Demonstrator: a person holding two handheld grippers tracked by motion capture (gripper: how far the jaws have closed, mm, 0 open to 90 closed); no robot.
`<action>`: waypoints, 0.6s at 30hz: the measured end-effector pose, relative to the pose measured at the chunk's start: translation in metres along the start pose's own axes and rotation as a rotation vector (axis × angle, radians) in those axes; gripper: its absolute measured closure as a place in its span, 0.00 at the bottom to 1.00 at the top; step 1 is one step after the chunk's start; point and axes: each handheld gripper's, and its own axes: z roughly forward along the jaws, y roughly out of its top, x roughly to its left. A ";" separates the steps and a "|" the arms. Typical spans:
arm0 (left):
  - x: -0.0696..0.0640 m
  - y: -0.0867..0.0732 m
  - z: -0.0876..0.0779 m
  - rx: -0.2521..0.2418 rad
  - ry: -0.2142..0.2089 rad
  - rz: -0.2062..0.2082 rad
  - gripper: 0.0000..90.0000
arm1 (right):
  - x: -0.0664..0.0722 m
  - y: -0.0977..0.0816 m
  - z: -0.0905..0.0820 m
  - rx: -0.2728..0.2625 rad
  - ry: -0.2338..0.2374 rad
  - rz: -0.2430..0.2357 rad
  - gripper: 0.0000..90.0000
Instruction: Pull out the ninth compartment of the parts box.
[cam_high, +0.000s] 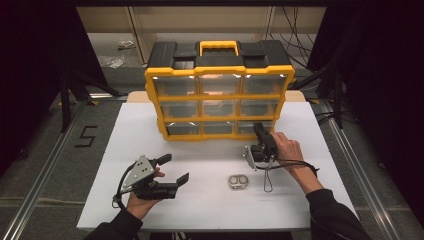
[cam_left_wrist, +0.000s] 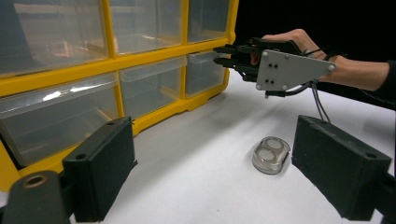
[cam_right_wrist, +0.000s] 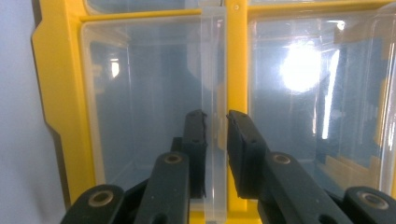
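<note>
A yellow and black drawer organizer (cam_high: 220, 75) with clear drawers stands at the back of the white table (cam_high: 200, 210). My right gripper (cam_high: 259, 128) is at its bottom right drawer (cam_high: 246, 128), turned on its side. In the right gripper view its jaws (cam_right_wrist: 215, 119) are shut on that drawer's clear handle lip (cam_right_wrist: 214, 60), one pad on each side. The left gripper view also shows the right gripper (cam_left_wrist: 220, 55) at that drawer (cam_left_wrist: 203, 74). My left gripper (cam_high: 176, 168) is held open over the table's front left with nothing between its jaws (cam_left_wrist: 212, 140).
A small oval case (cam_high: 238, 181) with two round windows lies on the table between the hands, shown again as the case (cam_left_wrist: 271, 155) near the left gripper's right jaw. The right gripper's cable (cam_high: 267, 181) loops onto the table beside it.
</note>
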 end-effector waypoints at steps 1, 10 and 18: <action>0.000 0.000 0.000 0.003 0.000 -0.001 0.14 | 0.000 0.000 -0.001 0.002 -0.001 -0.001 0.87; 0.000 0.000 -0.001 -0.003 0.000 0.001 0.14 | 0.001 0.000 -0.007 -0.022 -0.010 -0.010 0.88; 0.000 0.000 -0.001 -0.003 0.000 -0.004 0.15 | 0.001 0.000 -0.012 -0.010 0.000 -0.013 0.88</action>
